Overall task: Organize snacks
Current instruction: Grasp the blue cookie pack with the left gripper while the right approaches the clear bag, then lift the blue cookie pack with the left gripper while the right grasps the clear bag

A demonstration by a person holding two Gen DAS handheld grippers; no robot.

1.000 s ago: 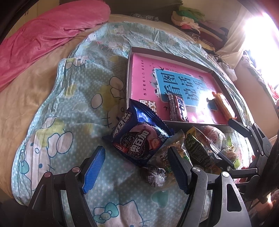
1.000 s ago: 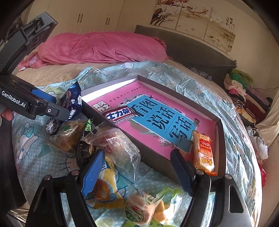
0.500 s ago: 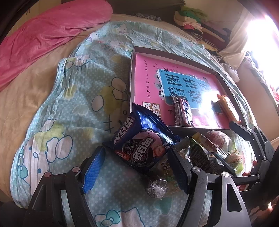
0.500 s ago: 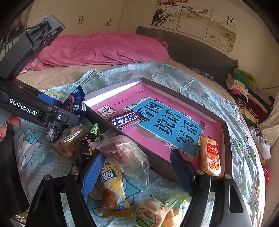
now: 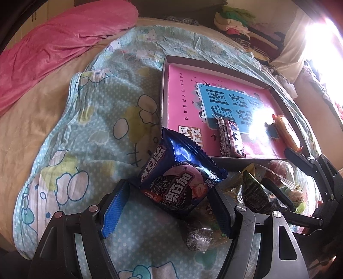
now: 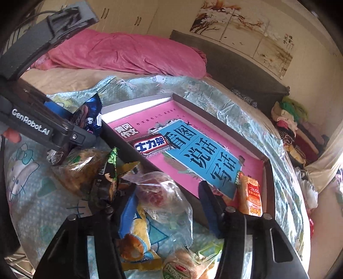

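Jaws closing — clear snack bag [image 6: 165, 193] between

A home bedroom: a bed [image 6: 64, 81] with a cartoon-print sheet [image 5: 96, 128] and pink quilt [image 6: 128, 53] at upper left, a dark headboard [image 6: 235, 64], wardrobe doors [image 6: 128, 17], a wall painting [image 6: 242, 32], and folded clothes [image 6: 293, 124] at right.

Left tongs [image 5: 169, 211] gape around a blue cookie packet [image 5: 180, 182] — shallow box [image 5: 164, 90] just beyond.
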